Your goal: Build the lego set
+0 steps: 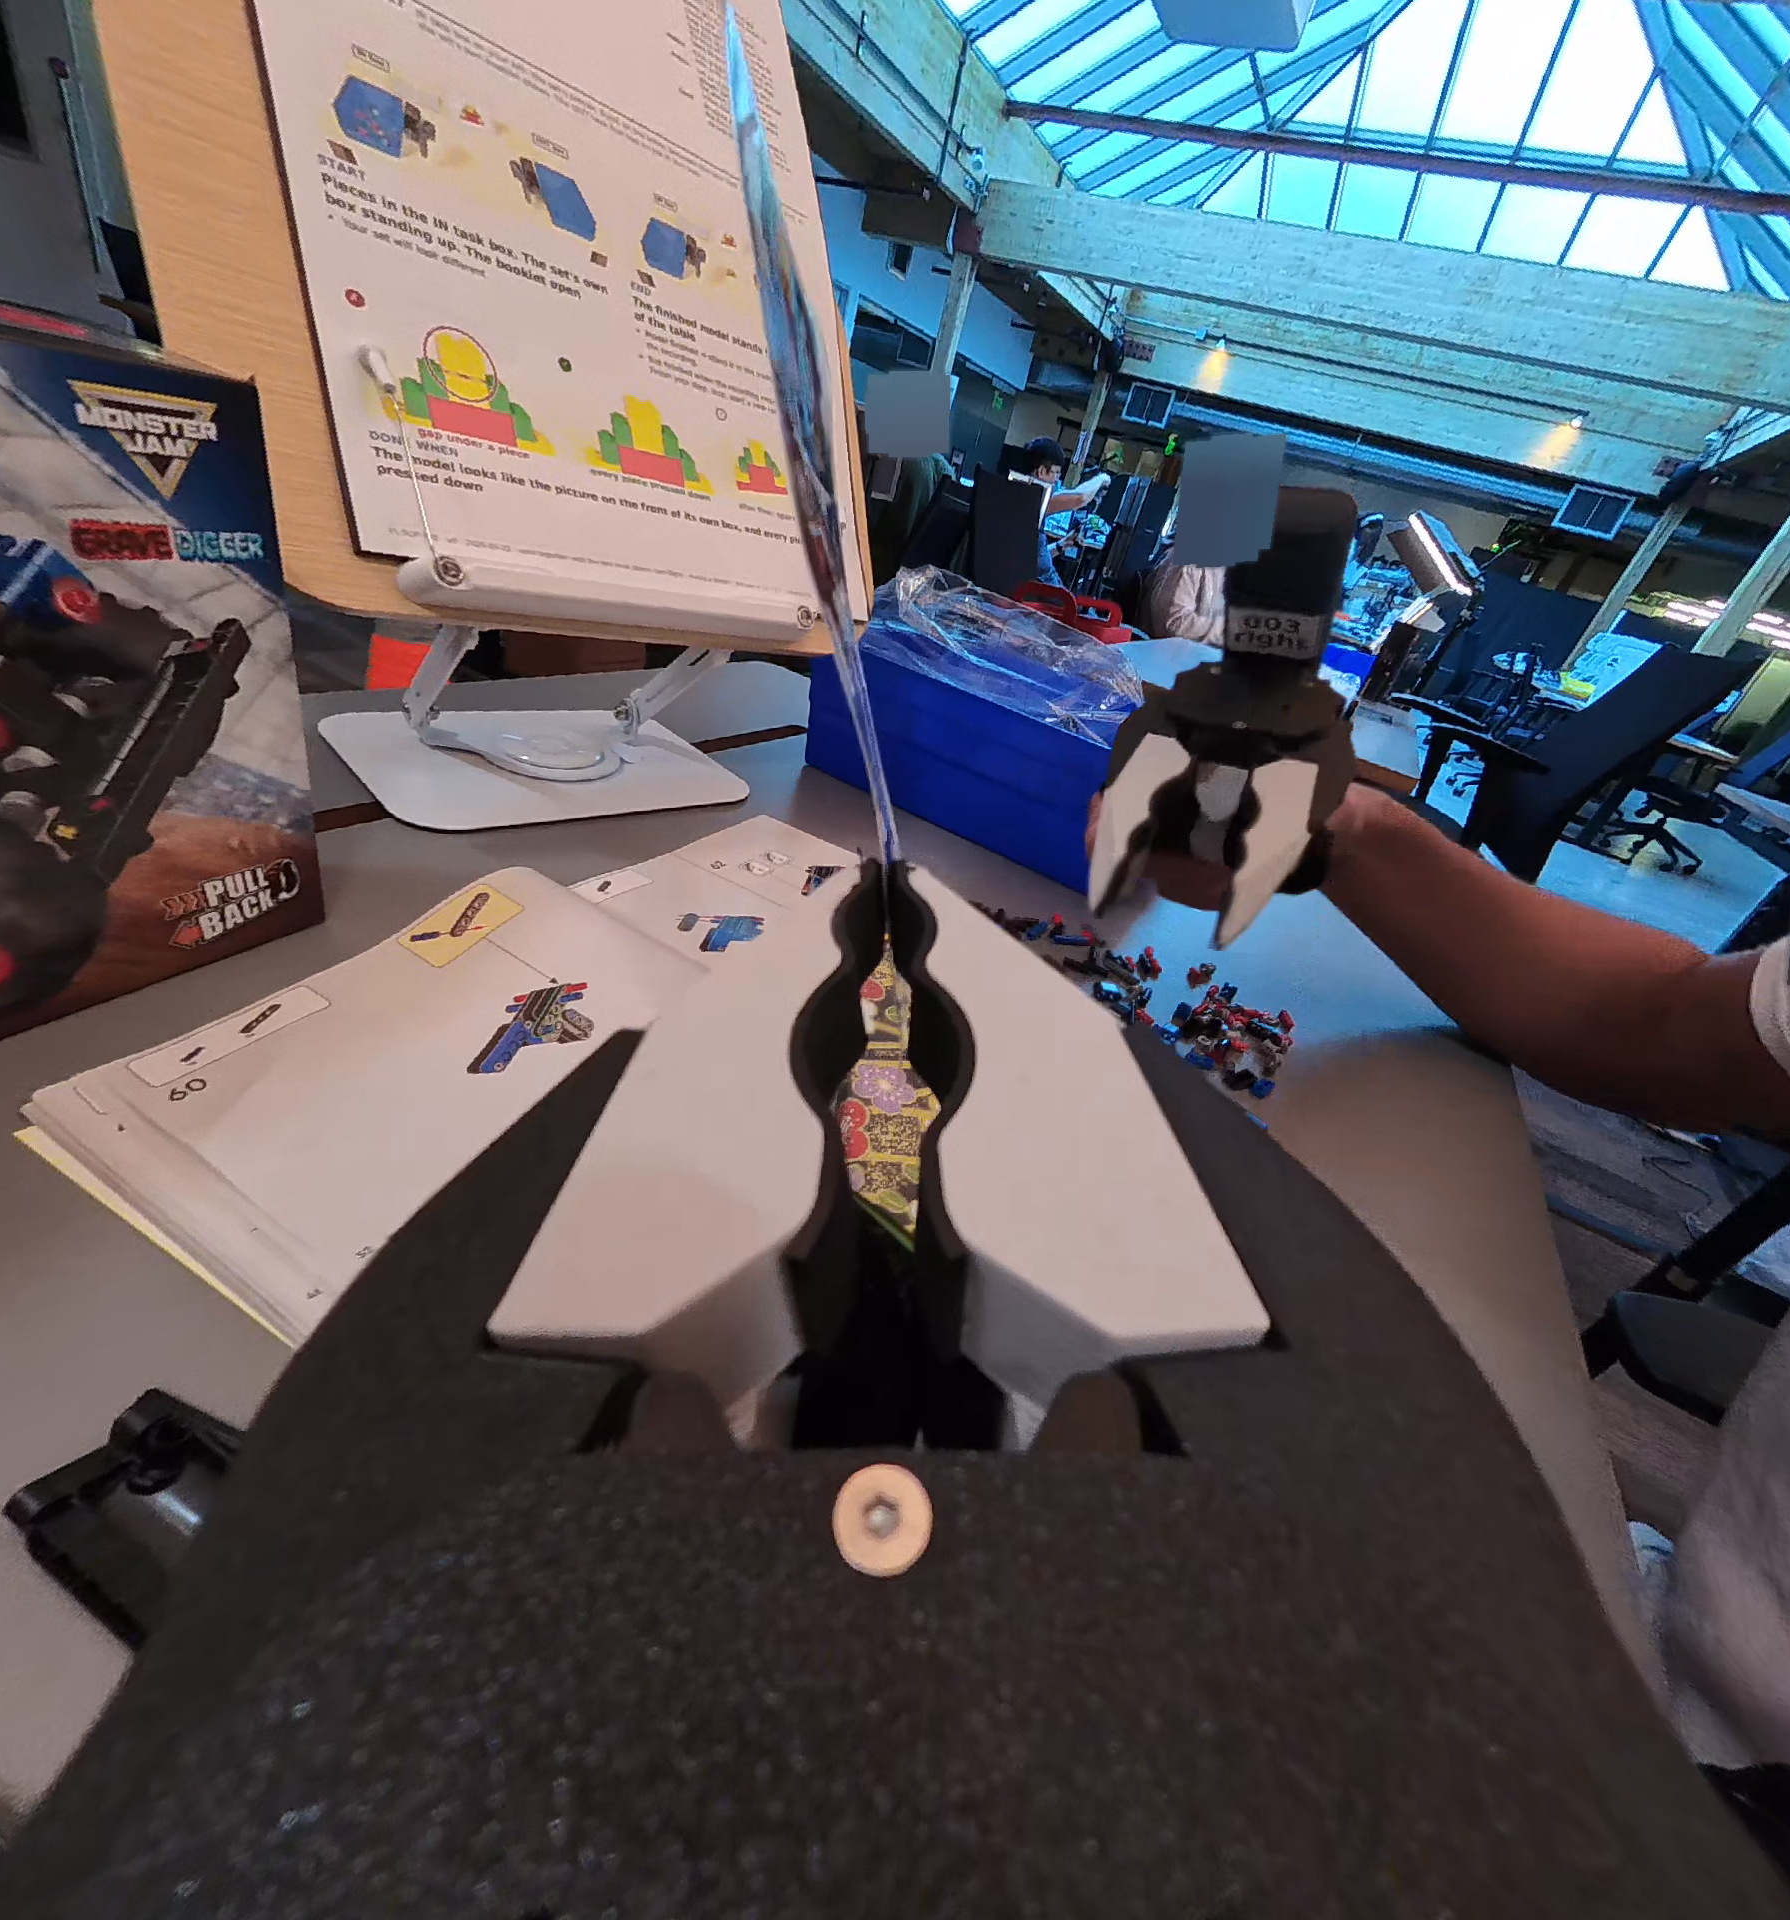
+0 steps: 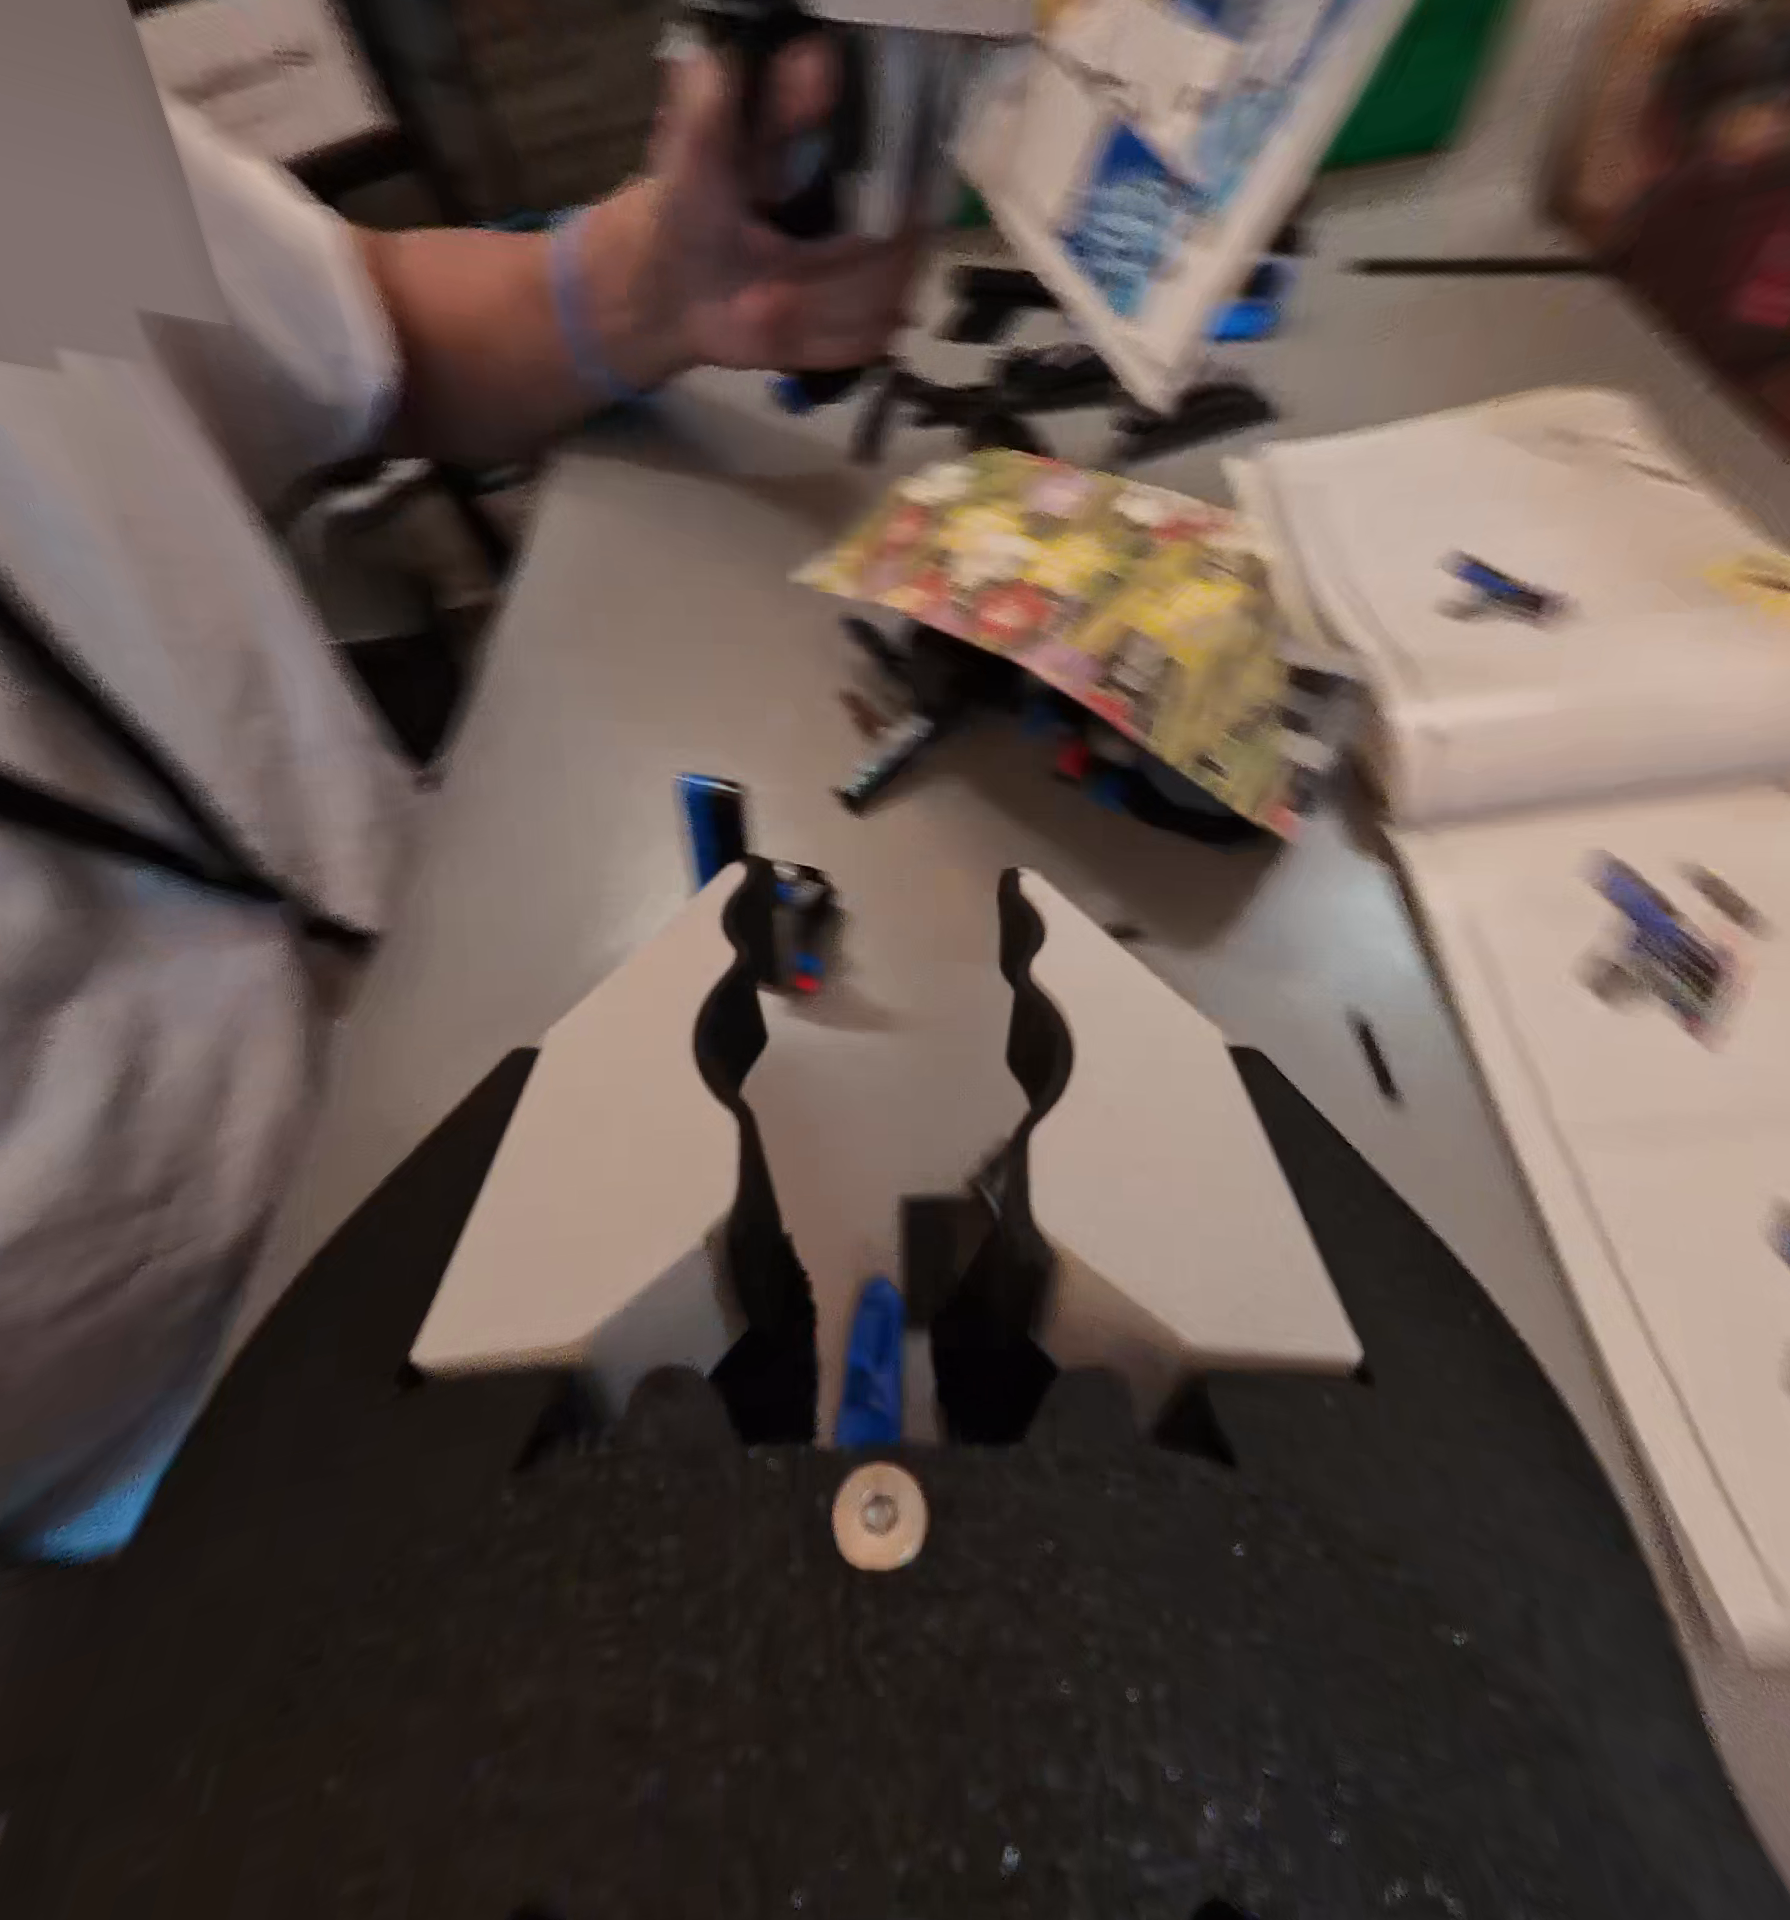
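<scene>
My left gripper (image 1: 886, 873) is shut on a thin white and blue sheet (image 1: 818, 468), seen edge-on and rising from the fingertips. In the blurred right wrist view the same sheet (image 2: 1130, 208) hangs from the left gripper (image 2: 839, 135), held up in a hand. My right gripper (image 2: 875, 883) is open and empty above the table; it also shows in the left wrist view (image 1: 1192, 894). A small black and blue piece (image 2: 797, 935) lies by its left fingertip, with a blue piece (image 2: 709, 831) just beyond. A colourful flowered sheet (image 2: 1067, 613) lies over loose pieces. A pile of small pieces (image 1: 1213, 1018) sits on the grey table.
The open instruction booklet (image 1: 351, 1091) lies on the table and shows in the right wrist view (image 2: 1597, 623). The set's box (image 1: 91, 675) stands at the left. A sheet stand (image 1: 558, 312) and a blue bin (image 1: 953, 748) are at the back. There is about 20 centimeters between the tips of the two grippers.
</scene>
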Motion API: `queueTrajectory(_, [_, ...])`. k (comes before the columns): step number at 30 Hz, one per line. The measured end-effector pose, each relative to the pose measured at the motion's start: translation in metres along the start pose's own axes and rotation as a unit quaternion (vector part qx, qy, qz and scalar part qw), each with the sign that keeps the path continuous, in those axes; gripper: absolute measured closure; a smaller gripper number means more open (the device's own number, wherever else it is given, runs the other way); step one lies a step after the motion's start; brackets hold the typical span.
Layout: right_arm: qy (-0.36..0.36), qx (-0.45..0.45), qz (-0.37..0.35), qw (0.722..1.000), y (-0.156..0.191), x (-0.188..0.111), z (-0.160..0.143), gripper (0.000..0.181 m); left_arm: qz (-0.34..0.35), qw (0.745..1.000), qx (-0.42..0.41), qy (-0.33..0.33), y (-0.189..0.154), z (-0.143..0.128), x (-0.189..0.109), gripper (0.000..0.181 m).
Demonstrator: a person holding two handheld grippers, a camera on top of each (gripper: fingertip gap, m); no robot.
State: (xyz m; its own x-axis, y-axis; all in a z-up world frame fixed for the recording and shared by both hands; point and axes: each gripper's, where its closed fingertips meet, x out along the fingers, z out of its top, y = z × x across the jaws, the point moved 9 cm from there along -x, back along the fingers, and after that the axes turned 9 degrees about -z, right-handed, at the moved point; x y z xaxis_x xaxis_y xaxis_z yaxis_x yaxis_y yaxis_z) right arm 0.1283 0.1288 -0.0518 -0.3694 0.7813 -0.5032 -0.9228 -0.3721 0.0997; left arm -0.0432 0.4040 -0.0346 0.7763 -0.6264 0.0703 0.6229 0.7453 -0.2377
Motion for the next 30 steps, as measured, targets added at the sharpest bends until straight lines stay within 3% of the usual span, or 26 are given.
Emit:
queueTrajectory(2, [-0.002,0.015,-0.094,0.995,-0.009,-0.008,-0.017,0.126,-0.001,1.0,0.005,0.003,-0.001,0.0,0.001,0.181])
queueTrajectory(4, [-0.011,0.042,-0.213,0.976,-0.024,-0.015,-0.028,0.132,0.001,1.0,0.008,0.002,-0.002,0.0,0.0,0.181])
queueTrajectory(8, [-0.03,0.087,-0.299,0.95,-0.036,-0.019,-0.03,0.131,0.001,1.0,0.015,-0.009,-0.006,0.005,-0.002,0.181])
queueTrajectory(12, [0.015,0.056,-0.378,0.924,-0.042,-0.019,-0.039,0.13,0.013,0.999,0.028,-0.015,-0.005,0.009,-0.005,0.181])
queueTrajectory(19, [0.003,0.107,-0.332,0.937,-0.046,-0.012,-0.046,0.135,0.017,1.0,-0.006,-0.023,0.005,0.007,-0.008,0.181])
queueTrajectory(30, [0.024,0.1,-0.37,0.923,-0.051,-0.017,-0.05,0.137,0.023,1.0,-0.011,-0.017,0.008,0.005,-0.007,0.181])
